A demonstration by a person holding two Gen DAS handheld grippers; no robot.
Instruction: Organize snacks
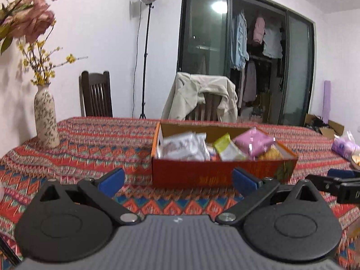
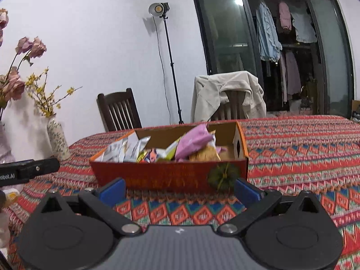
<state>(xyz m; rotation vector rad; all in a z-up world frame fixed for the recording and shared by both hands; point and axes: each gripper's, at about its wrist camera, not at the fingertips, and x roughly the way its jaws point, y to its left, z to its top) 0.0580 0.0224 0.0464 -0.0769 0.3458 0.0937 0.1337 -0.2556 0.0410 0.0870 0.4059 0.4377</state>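
An open red cardboard box (image 1: pixel 211 173) stands on the patterned tablecloth (image 1: pixel 90 148); it also shows in the right wrist view (image 2: pixel 157 175). Inside lie a silver-white packet (image 1: pixel 182 146), a yellow-green packet (image 1: pixel 227 148), a pink packet (image 1: pixel 254 141) and an orange snack (image 1: pixel 271 154). My left gripper (image 1: pixel 177 181) is open and empty, just in front of the box. My right gripper (image 2: pixel 178 191) is open and empty, also in front of the box. The right gripper shows at the right edge of the left wrist view (image 1: pixel 337 184).
A patterned vase (image 1: pixel 46 117) with yellow flowers stands at the table's left. Purple packets (image 1: pixel 344 146) lie at the table's right edge. Two chairs (image 1: pixel 96 94), one draped with a beige jacket (image 1: pixel 202 94), stand behind the table, with a lamp stand (image 1: pixel 145 51).
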